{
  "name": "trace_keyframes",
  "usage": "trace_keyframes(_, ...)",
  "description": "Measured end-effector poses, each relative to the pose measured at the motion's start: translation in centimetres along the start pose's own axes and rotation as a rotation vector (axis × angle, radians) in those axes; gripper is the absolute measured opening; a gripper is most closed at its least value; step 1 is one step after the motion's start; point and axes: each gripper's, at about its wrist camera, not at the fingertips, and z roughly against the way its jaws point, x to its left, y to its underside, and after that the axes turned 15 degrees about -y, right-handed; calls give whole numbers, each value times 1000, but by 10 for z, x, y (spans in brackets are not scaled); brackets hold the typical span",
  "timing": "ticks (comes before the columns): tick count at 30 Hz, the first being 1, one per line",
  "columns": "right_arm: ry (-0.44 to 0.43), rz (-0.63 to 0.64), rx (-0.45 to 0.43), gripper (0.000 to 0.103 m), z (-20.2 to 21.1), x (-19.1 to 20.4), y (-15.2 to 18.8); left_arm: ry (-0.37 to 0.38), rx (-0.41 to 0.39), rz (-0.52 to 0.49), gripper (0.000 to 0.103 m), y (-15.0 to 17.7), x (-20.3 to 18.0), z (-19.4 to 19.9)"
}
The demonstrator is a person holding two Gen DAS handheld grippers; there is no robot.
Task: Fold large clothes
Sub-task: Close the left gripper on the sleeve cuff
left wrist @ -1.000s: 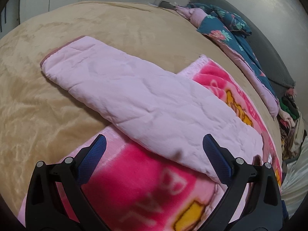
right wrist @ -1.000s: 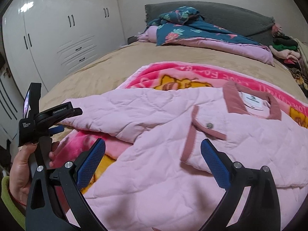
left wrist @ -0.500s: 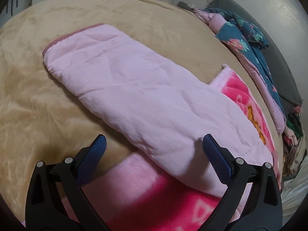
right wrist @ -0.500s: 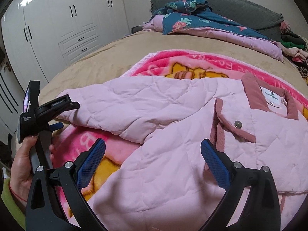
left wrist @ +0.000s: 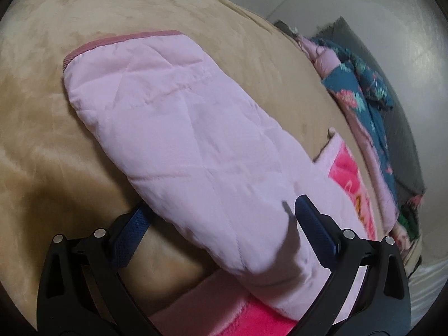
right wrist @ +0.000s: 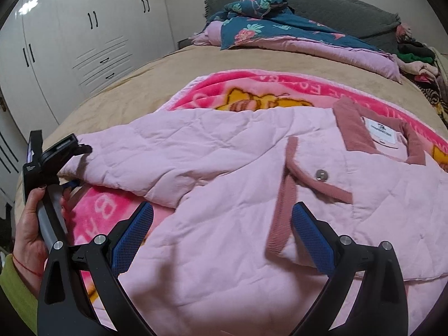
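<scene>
On the tan bed [left wrist: 70, 140], left wrist view: the pink quilted jacket's sleeve [left wrist: 196, 145] lies stretched toward the bed's left edge, its dusty-rose cuff [left wrist: 117, 39] farthest out. The left gripper [left wrist: 221, 221] stands wide, one blue finger under the sleeve's lower edge, the other over the top, so the sleeve sits between the jaws, not pinched yet. The sleeve's inner end overlaps the hot-pink printed blanket [left wrist: 350, 173] spread beneath. Floral bedding [left wrist: 361, 89] is piled toward the head of the bed, well apart.

Right wrist view: the jacket [right wrist: 224, 238] lies face up across the blanket [right wrist: 252, 89], mid-bed, collar [right wrist: 352, 128] and label toward the head, snap button [right wrist: 321, 174] on the front flap. The right gripper [right wrist: 222, 229] is wide open above the chest panel, holding nothing. At the bed's left edge a hand [right wrist: 28, 229] holds the left gripper [right wrist: 71, 183] at the sleeve (its jaws mostly hidden here). White wardrobe [right wrist: 84, 42] behind, clothes heap [right wrist: 414, 58] at the far right corner.

Handling, as a guess: padded, light, soft, floppy, a bit slick; it will sag and bulk at folds. Best hold looks like the cuff or sleeve edge, through both layers, then the hem or shoulder seam. Risk: snagging the fuzzy blanket along with the sleeve (it lies right under). Nothing else in the way.
</scene>
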Motion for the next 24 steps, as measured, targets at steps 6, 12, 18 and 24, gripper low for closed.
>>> trace_keyframes(6,15,-24,-29,99,13,-11,2,88,-1,35,62,-4,10,0)
trace_keyframes(12,27,-36,-44,99,27,-17,8,80,-85,-2,23,-6,0,27)
trace_keyframes(18,50,-67,-77,99,50,-28,15,100,-150,-44,20,-9,-17,66)
trace_keyframes(24,67,-83,-104,99,72,-36,22,104,-189,-72,20,-3,-34,93)
